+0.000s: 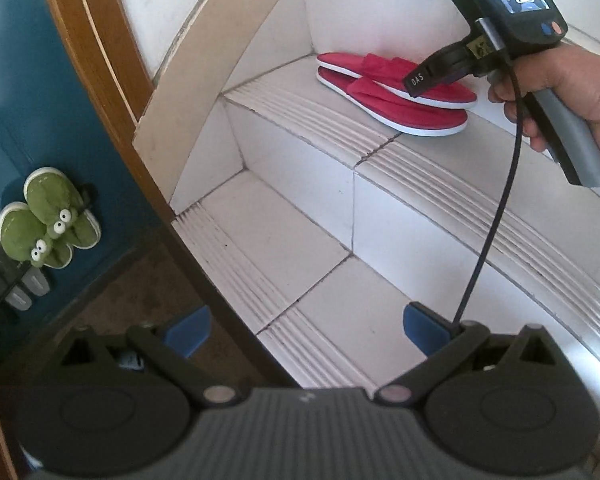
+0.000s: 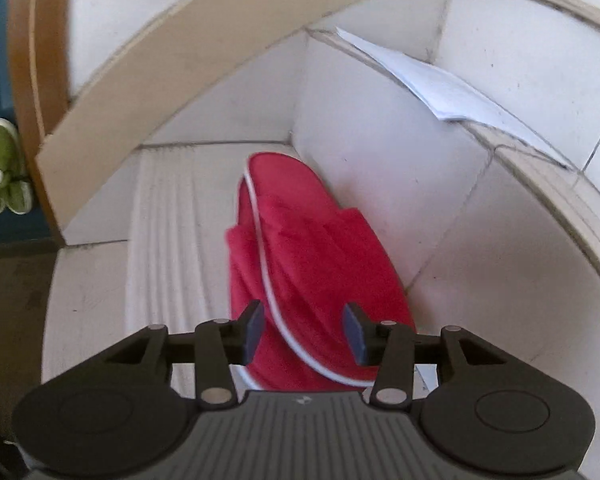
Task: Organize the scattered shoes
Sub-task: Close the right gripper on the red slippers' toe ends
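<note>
A pair of red slippers (image 1: 404,114) with white soles lies side by side on a white tiled stair step (image 1: 300,92), one partly overlapping the other. A hand holds my right gripper (image 1: 424,76) just over their near ends. In the right wrist view the red slippers (image 2: 312,248) stretch away from me. My right gripper (image 2: 305,332) is open, its blue pads straddling the white edge where the two overlap. My left gripper (image 1: 306,332) hangs open and empty above the lower steps, well short of the slippers.
Green frog slippers (image 1: 44,220) hang on a rack on a blue door at the left, past a brown wooden frame (image 1: 100,60). A white sheet of paper (image 2: 440,84) lies on the step above. A black cable (image 1: 496,216) runs between the grippers.
</note>
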`<state>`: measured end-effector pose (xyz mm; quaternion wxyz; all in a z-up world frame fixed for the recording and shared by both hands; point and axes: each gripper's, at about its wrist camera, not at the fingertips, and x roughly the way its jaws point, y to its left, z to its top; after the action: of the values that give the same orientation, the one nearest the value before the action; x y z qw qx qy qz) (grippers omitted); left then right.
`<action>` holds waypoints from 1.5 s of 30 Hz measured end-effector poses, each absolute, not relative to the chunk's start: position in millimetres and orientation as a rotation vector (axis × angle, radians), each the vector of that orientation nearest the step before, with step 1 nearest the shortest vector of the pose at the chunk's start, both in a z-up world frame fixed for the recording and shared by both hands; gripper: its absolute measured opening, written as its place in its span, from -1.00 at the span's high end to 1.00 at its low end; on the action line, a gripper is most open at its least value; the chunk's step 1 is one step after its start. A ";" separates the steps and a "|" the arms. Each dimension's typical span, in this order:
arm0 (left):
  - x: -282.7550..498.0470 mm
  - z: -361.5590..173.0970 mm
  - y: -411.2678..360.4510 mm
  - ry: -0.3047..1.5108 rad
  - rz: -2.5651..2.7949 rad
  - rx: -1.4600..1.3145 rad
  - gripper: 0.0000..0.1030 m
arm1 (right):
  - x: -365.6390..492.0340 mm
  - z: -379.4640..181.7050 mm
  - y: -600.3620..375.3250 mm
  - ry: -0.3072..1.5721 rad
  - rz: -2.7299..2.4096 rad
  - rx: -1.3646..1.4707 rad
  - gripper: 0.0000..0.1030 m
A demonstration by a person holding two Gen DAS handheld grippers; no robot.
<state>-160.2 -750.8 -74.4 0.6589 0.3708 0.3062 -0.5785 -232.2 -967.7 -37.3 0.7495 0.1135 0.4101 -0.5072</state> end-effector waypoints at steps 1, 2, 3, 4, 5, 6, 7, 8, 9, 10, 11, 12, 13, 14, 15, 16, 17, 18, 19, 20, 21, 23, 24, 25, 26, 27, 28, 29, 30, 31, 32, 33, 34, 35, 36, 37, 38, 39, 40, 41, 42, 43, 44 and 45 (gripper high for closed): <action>-161.7 -75.4 -750.7 0.688 -1.315 0.847 -1.00 | -232.4 -40.5 -971.3 0.906 -1.107 0.252 0.14; -163.2 -76.4 -750.5 0.683 -1.320 0.855 -1.00 | -232.6 -43.7 -974.9 0.915 -1.105 0.258 0.14; -164.7 -77.5 -750.3 0.678 -1.325 0.863 -0.99 | -233.5 -46.7 -978.2 0.914 -1.095 0.273 0.14; -166.2 -78.5 -750.1 0.674 -1.330 0.871 -0.99 | -234.4 -49.5 -981.1 0.912 -1.086 0.287 0.14; -167.7 -79.5 -750.0 0.669 -1.334 0.878 -0.99 | -235.3 -50.2 -980.8 0.909 -1.082 0.298 0.20; -169.2 -80.6 -749.8 0.664 -1.339 0.886 -1.00 | -236.3 -50.9 -980.5 0.905 -1.078 0.309 0.33; -170.7 -81.6 -749.6 0.659 -1.344 0.894 -1.00 | -237.0 -51.7 -980.0 0.903 -1.074 0.318 0.37; -172.1 -82.6 -749.5 0.654 -1.349 0.902 -1.00 | -236.8 -52.3 -978.2 0.904 -1.069 0.315 0.43; -173.6 -83.6 -749.3 0.649 -1.354 0.909 -1.00 | -236.7 -52.9 -976.4 0.905 -1.065 0.312 0.46; -174.8 -84.5 -748.9 0.645 -1.360 0.915 -1.00 | -238.0 -52.5 -974.1 0.899 -1.063 0.316 0.48; -174.3 -84.3 -746.8 0.648 -1.372 0.907 -1.00 | -239.4 -52.0 -971.9 0.892 -1.061 0.321 0.50; -173.8 -84.1 -744.9 0.651 -1.384 0.900 -0.99 | -240.7 -51.6 -969.4 0.886 -1.060 0.326 0.51; -173.9 -83.8 -743.5 0.653 -1.390 0.896 -0.99 | -242.7 -50.7 -964.3 0.881 -1.058 0.334 0.52; -174.0 -83.7 -742.1 0.655 -1.397 0.894 -0.99 | -244.6 -49.8 -959.2 0.876 -1.057 0.342 0.52; -174.8 -84.2 -740.1 0.654 -1.402 0.899 -0.99 | -246.6 -49.0 -954.2 0.871 -1.055 0.350 0.52; -175.9 -84.8 -738.7 0.650 -1.402 0.905 -0.99 | -248.5 -48.1 -949.1 0.866 -1.053 0.358 0.52; -176.6 -85.3 -738.0 0.649 -1.401 0.908 -1.00 | -250.5 -47.2 -944.0 0.861 -1.052 0.366 0.52; -177.6 -87.2 -736.5 0.649 -1.400 0.914 -0.99 | -252.4 -46.4 -938.9 0.856 -1.050 0.374 0.52; -178.6 -88.9 -734.9 0.649 -1.400 0.919 -0.99 | -254.4 -45.5 -933.9 0.851 -1.049 0.382 0.52; -179.5 -90.2 -733.3 0.655 -1.403 0.921 -1.00 | -256.3 -44.6 -928.8 0.846 -1.047 0.390 0.52; -180.4 -91.5 -732.0 0.659 -1.406 0.922 -0.99 | -258.3 -43.8 -923.7 0.841 -1.045 0.398 0.52; -181.6 -94.5 -728.4 0.668 -1.410 0.928 -1.00 | -263.5 -42.0 -912.4 0.829 -1.052 0.409 0.51; -182.3 -96.0 -726.7 0.670 -1.410 0.932 -1.00 | -266.5 -41.2 -906.6 0.823 -1.059 0.414 0.51; -182.8 -97.7 -724.8 0.675 -1.411 0.934 -0.99 | -268.6 -40.5 -903.0 0.820 -1.063 0.420 0.51; -183.3 -99.3 -722.9 0.679 -1.412 0.937 -1.00 | -272.5 -39.3 -896.7 0.816 -1.070 0.432 0.51; -183.4 -101.1 -721.1 0.685 -1.412 0.938 -0.99 | -273.4 -39.4 -893.1 0.811 -1.075 0.439 0.50; -183.6 -102.6 -719.3 0.691 -1.412 0.939 -0.99 | -274.9 -39.5 -890.3 0.806 -1.078 0.441 0.50; -183.7 -103.6 -718.0 0.695 -1.412 0.941 -1.00 | -276.2 -39.3 -887.2 0.801 -1.079 0.437 0.48; -183.8 -104.7 -716.9 0.699 -1.411 0.944 -1.00 | -277.5 -39.0 -884.0 0.796 -1.081 0.434 0.45; -183.9 -105.6 -716.0 0.701 -1.411 0.947 -1.00 | -278.7 -38.6 -880.9 0.790 -1.082 0.429 0.45; -184.1 -105.5 -715.5 0.699 -1.410 0.949 -1.00 | -279.4 -36.2 -878.8 0.780 -1.089 0.420 0.43; -184.4 -105.4 -715.0 0.696 -1.410 0.951 -1.00 | -279.9 -33.4 -877.3 0.771 -1.094 0.413 0.33; -184.6 -105.2 -714.6 0.694 -1.409 0.952 -1.00 | -281.0 -30.5 -876.5 0.761 -1.096 0.411 0.26; -184.7 -104.7 -714.7 0.692 -1.407 0.951 -1.00 | -281.2 -25.0 -878.0 0.734 -1.094 0.412 0.13; -184.7 -104.4 -715.0 0.693 -1.403 0.946 -1.00 | -280.3 -21.8 -880.9 0.709 -1.088 0.415 0.02; -184.7 -104.0 -715.2 0.694 -1.399 0.942 -1.00 | -277.5 -20.3 -885.1 0.705 -1.077 0.421 -0.03; -184.6 -103.8 -715.4 0.695 -1.396 0.937 -1.00 | -274.6 -18.9 -889.4 0.702 -1.067 0.425 -0.08; -184.1 -103.6 -715.3 0.700 -1.397 0.932 -1.00 | -271.4 -17.6 -893.2 0.704 -1.051 0.422 -0.08; -183.7 -103.5 -715.2 0.704 -1.398 0.928 -1.00 | -267.0 -17.9 -896.4 0.701 -1.046 0.408 -0.08; -183.5 -103.7 -714.6 0.707 -1.398 0.930 -1.00 | -262.8 -18.9 -900.0 0.699 -1.057 0.392 -0.08; -183.8 -104.1 -713.2 0.706 -1.396 0.933 -1.00 | -259.3 -20.2 -904.1 0.704 -1.072 0.384 -0.07; -184.0 -104.4 -711.7 0.705 -1.394 0.937 -1.00 | -256.5 -21.2 -907.0 0.709 -1.078 0.389 -0.07; -183.7 -104.7 -710.8 0.703 -1.394 0.941 -1.00 | -253.1 -24.4 -913.4 0.722 -1.083 0.420 -0.03; -183.0 -105.0 -711.6 0.702 -1.394 0.945 -1.00 | -253.1 -26.9 -916.2 0.723 -1.074 0.448 0.11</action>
<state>-183.0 -711.6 -105.0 0.6118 0.4096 0.3044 -0.6044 -253.1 -916.2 -26.9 0.7744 0.2068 0.3340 -0.4959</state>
